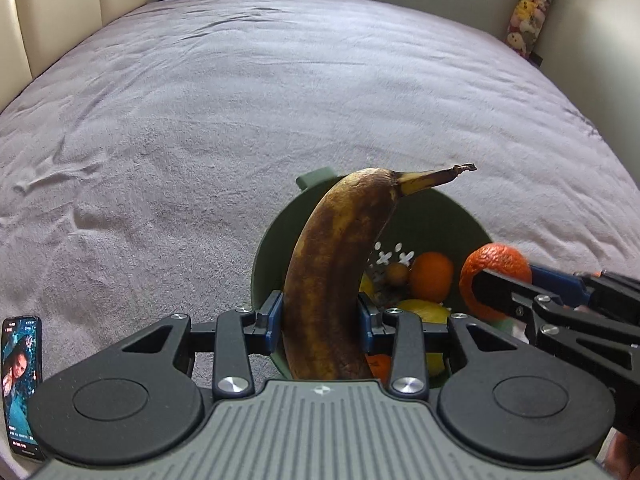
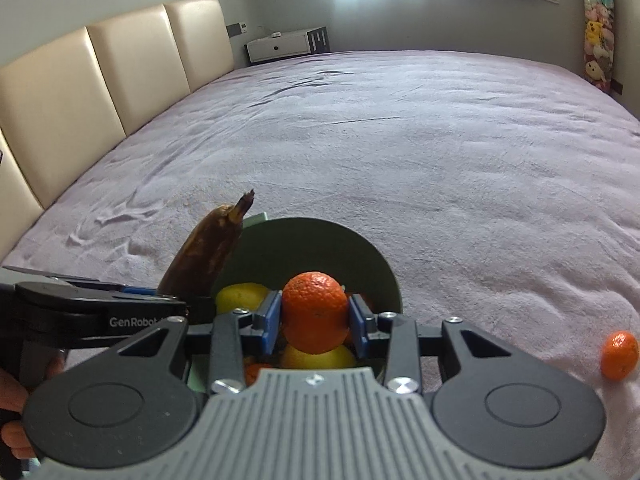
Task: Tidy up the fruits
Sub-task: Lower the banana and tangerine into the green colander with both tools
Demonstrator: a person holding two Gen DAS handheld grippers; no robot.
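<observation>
My left gripper (image 1: 320,320) is shut on a browned banana (image 1: 336,264), held upright over the near rim of a green bowl (image 1: 272,248). The banana also shows in the right wrist view (image 2: 204,256). My right gripper (image 2: 316,320) is shut on an orange (image 2: 315,312) above the green bowl (image 2: 360,252); the same orange shows in the left wrist view (image 1: 496,268). The bowl holds oranges (image 1: 432,276) and lemons (image 1: 424,312). One small orange (image 2: 620,354) lies loose on the bed to the right.
The bowl sits on a wide grey-lilac bedspread (image 2: 400,140). A phone (image 1: 22,384) with a lit screen lies at the near left. A padded headboard (image 2: 100,80) runs along the left; a white nightstand (image 2: 280,46) stands at the far end.
</observation>
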